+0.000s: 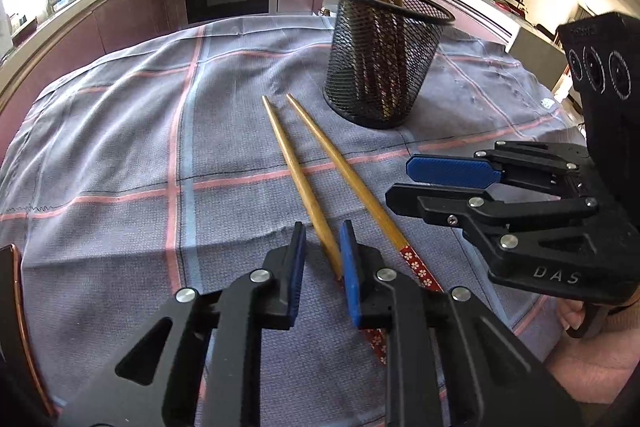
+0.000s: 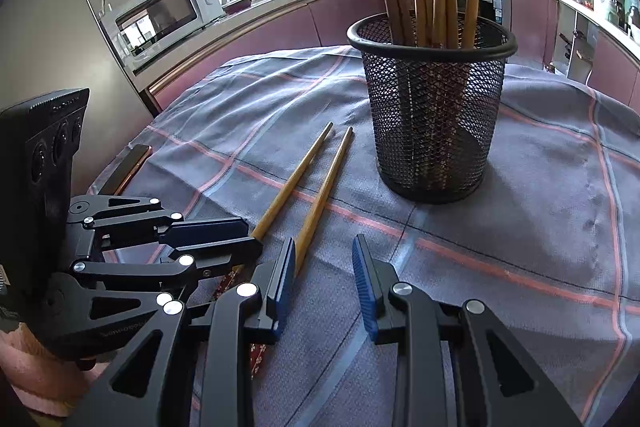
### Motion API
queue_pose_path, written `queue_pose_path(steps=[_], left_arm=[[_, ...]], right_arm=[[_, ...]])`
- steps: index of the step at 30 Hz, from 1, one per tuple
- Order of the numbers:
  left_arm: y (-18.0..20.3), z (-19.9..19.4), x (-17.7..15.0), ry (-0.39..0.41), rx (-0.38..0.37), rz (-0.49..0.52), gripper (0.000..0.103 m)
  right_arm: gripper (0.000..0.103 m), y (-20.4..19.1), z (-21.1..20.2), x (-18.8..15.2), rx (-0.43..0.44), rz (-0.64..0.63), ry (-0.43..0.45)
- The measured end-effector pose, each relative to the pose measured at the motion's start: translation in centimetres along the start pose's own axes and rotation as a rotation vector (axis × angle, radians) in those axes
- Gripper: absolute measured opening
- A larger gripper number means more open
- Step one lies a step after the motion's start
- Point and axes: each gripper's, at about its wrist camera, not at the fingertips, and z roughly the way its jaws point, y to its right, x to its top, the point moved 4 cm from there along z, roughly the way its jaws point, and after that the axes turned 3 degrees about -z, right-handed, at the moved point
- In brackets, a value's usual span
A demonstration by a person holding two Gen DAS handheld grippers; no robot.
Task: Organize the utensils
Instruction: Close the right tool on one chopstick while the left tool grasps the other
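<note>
Nearby, two chopsticks (image 1: 320, 183), mesh holder (image 1: 384, 67) beyond

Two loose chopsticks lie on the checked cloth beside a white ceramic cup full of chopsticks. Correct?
Not quite. The holder is a black wire-mesh cup, not white ceramic; the right wrist view shows it plainly. The two loose chopsticks do lie beside it on the checked cloth.
</note>
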Motion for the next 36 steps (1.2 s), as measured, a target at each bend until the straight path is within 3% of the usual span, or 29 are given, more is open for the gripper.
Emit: queue_pose_path(steps=[4, 16, 24, 36], left_arm=[[-0.5, -0.2, 0.7, 0.016, 0.007, -0.009, 0.027], [-1.5, 0.8, 1.7, 0.013, 0.025, -0.026, 0.027], [-1.2, 1.7, 2.3, -0.003, 0.029, -0.012, 0.028], [-1.2, 2.5, 3.0, -0.002, 0.046, -0.039, 0.022]], right_arm=[[0.028, -0.3, 0.7, 0.5, -0.001, -0.013, -0.004], [0.025, -0.7, 2.7, 1.7, -0.049, -0.045, -0.027], [0.013, -0.7, 2.8, 1.7, -0.092, -0.063, -0.034], [0.011, -0.1, 3.0, 2.0, -0.096, -0.035, -0.036]])
